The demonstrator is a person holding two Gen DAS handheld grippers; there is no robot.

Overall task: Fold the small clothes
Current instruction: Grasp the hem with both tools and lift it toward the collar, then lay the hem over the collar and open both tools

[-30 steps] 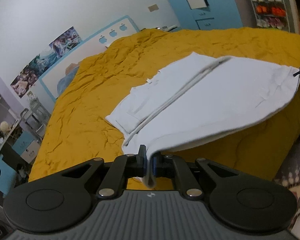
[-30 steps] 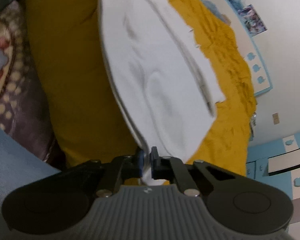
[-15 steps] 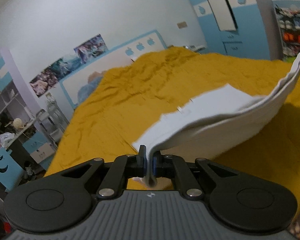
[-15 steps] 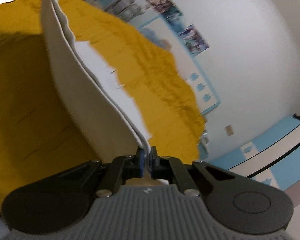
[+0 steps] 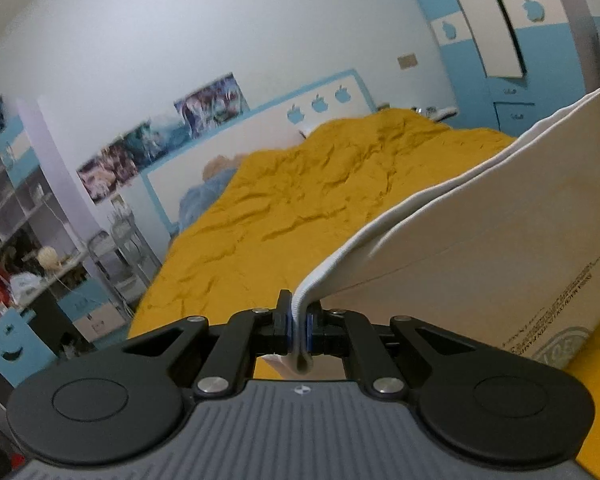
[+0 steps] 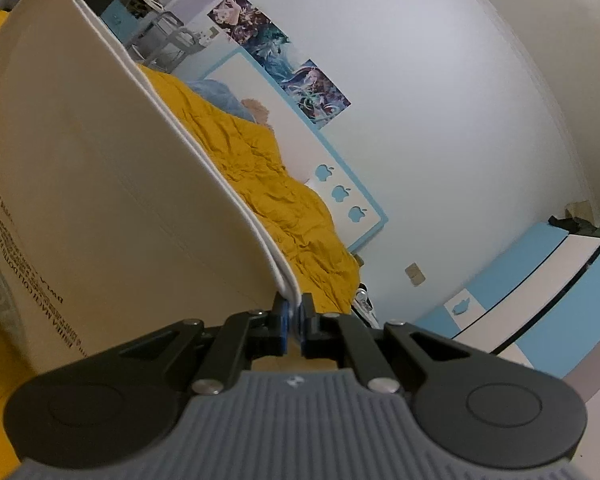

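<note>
Above the mustard-yellow bedspread (image 5: 300,208), a white garment (image 5: 480,248) with printed lettering is hanging stretched between my two tools: I am pinching one corner in my left gripper (image 5: 299,326) and the opposite corner in my right gripper (image 6: 293,322), both clamped tight on fabric.

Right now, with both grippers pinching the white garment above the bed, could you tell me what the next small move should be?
Probably lower it flat onto the yellow bedspread. The left gripper and right gripper each clamp a corner of the white garment, which hangs doubled between them, so it needs laying down before another fold.
</note>
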